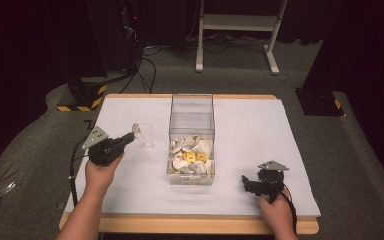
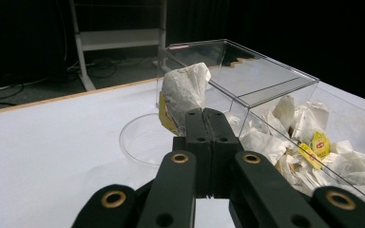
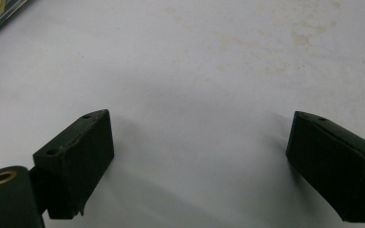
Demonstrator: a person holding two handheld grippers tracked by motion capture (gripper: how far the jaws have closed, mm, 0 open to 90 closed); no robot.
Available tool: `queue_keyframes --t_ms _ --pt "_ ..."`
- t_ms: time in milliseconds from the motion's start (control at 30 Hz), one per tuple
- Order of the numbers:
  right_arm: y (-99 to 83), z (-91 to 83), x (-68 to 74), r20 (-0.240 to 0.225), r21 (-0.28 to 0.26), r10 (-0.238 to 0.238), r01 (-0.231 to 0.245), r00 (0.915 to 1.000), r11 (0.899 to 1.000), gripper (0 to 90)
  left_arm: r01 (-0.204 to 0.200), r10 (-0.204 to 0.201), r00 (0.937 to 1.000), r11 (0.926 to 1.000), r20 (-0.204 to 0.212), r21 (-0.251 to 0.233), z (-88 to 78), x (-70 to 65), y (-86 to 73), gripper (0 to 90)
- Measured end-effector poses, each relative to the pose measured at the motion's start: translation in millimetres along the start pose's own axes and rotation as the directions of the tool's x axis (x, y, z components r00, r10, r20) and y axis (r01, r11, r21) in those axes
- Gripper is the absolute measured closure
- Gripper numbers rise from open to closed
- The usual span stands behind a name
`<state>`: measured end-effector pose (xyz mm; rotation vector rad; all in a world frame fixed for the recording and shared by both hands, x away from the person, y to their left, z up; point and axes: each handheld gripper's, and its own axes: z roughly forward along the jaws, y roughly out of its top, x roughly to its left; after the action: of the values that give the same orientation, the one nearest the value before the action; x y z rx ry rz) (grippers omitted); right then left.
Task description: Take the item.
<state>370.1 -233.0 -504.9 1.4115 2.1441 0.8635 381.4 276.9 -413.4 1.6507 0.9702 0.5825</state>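
Pinching a tea bag (image 2: pixel 185 92) at its tip, the closed left gripper (image 2: pixel 203 118) holds it apparently just above the clear cup (image 2: pixel 140 142), right gripper (image 3: pixel 199 156) idle, open.

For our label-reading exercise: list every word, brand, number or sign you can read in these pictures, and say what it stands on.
Nothing can be read.
Yellow tags on the tea bags in the clear box: a red mark, too small and blurred.
Tag on the tea bag in the left claw: blurred.

White tea bag (image 2: pixel 186 91) upright above clear cup (image 2: pixel 142 140)
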Motion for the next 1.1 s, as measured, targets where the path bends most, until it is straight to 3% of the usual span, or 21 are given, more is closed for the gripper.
queue_keyframes --t_ms 500,1100 --pt "0.0 0.0 -0.1 0.0 0.0 0.0 0.0 1.0 1.0 8.4 0.013 -0.012 0.9999 0.9989 -0.006 0.044 15.8 7.5 5.2 89.7" --pt "0.0 0.0 -0.1 0.0 0.0 0.0 0.0 1.0 1.0 8.5 0.071 -0.072 0.9974 0.9944 0.002 0.078 35.3 10.7 0.6 89.7"
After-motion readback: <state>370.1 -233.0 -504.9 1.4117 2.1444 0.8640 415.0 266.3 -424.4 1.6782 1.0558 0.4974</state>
